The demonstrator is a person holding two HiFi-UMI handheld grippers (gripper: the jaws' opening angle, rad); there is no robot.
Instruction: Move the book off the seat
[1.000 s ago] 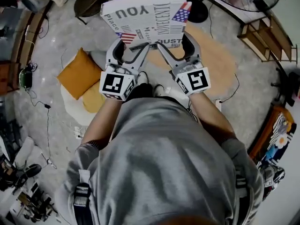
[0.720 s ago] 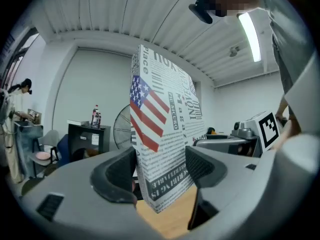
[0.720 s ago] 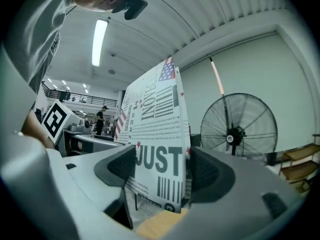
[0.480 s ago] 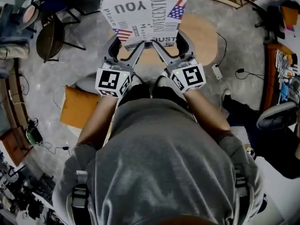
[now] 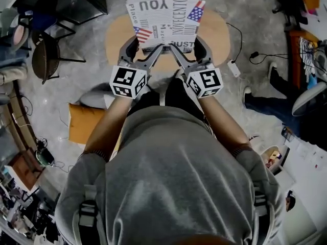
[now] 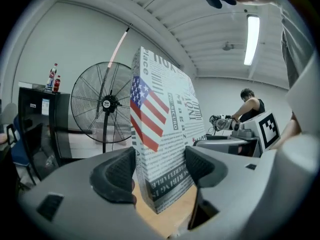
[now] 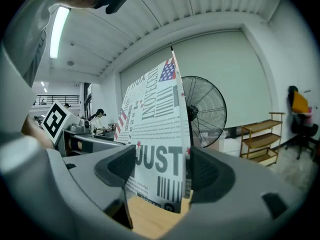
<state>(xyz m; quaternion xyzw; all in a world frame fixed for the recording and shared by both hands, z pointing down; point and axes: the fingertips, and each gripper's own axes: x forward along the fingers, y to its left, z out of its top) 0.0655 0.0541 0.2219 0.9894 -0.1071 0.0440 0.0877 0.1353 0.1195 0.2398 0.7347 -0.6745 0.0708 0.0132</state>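
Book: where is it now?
Head view, top centre: the book is gripped at its near edge by the left tongs and right tongs, over the round wooden top.

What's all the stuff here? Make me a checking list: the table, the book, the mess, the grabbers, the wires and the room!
Surface: wooden table, standing under the book.
Job's things: book, upright, flag print, held over the table; cannot tell if it touches the table.
Clutter: orange cushion and a chair on the floor.
Grippers: left gripper and right gripper both clamp the book's lower edge.
Cables: power strip with a cable, beside the table.
Surroundings: standing fan, wooden shelf, a person at a bench.
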